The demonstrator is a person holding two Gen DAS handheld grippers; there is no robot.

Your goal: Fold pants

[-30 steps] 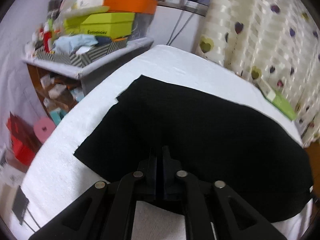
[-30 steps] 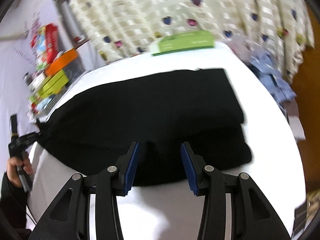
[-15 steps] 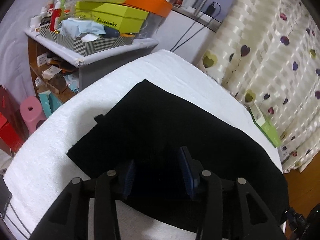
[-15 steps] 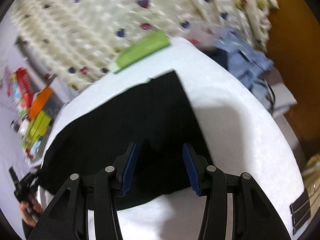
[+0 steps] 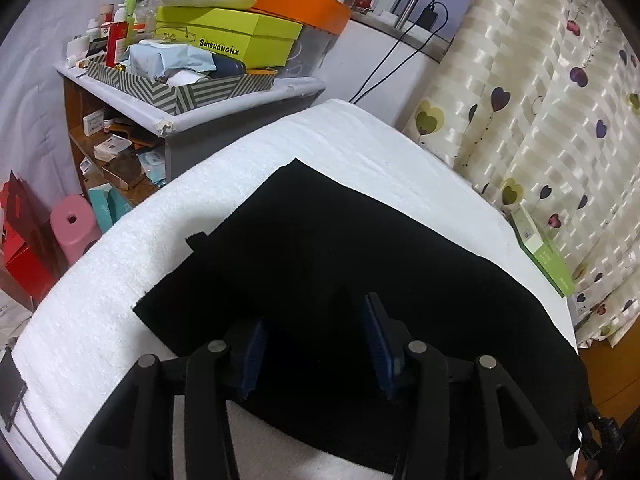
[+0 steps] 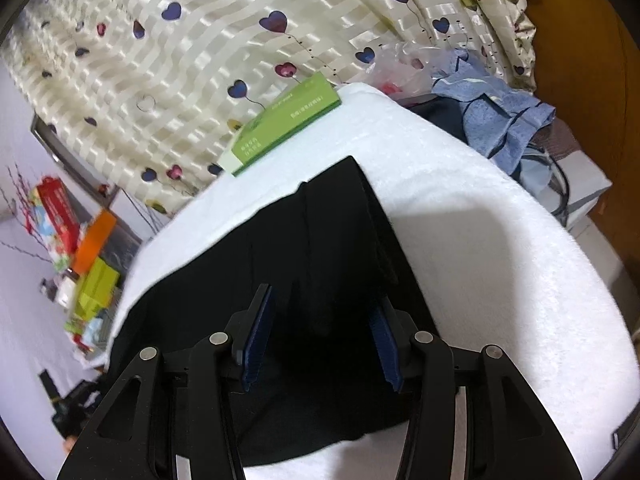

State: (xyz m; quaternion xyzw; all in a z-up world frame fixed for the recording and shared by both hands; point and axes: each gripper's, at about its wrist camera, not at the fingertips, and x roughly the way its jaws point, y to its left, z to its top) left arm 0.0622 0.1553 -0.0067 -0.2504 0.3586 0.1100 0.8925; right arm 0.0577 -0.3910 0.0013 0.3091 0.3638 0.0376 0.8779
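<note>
A: Left side first; the shelf [image 5: 192, 120] stands left of the pants [image 5: 340, 248], piled with a striped tray [image 5: 176, 88], a lime box [image 5: 228, 38] and an orange lid [image 5: 296, 0]; a pink roll [image 5: 74, 224] sits lower, left of the pants too.

B: And the pants themselves; black, folded flat on the white towel [image 5: 100, 312], one corner pointing away towards the curtain [image 5: 540, 100].

A: The left gripper [image 5: 316, 340] hangs over the near edge of the pants; blue pads well apart, nothing between them; whether the tips touch the cloth I cannot tell.

B: Moving right; a green box [image 6: 284, 124] lies beyond the pants [image 6: 320, 248], against the curtain [image 6: 200, 60].

A: The right gripper [image 6: 324, 336] is over the pants as well, near their right edge; its pads stand wide, holding nothing.

B: Right of the pants, bare towel [image 6: 520, 272]; past it a heap of blue cloth [image 6: 496, 120]; and far left of the pants in this view, a dark tool by the towel's edge, too small to make out.
</note>
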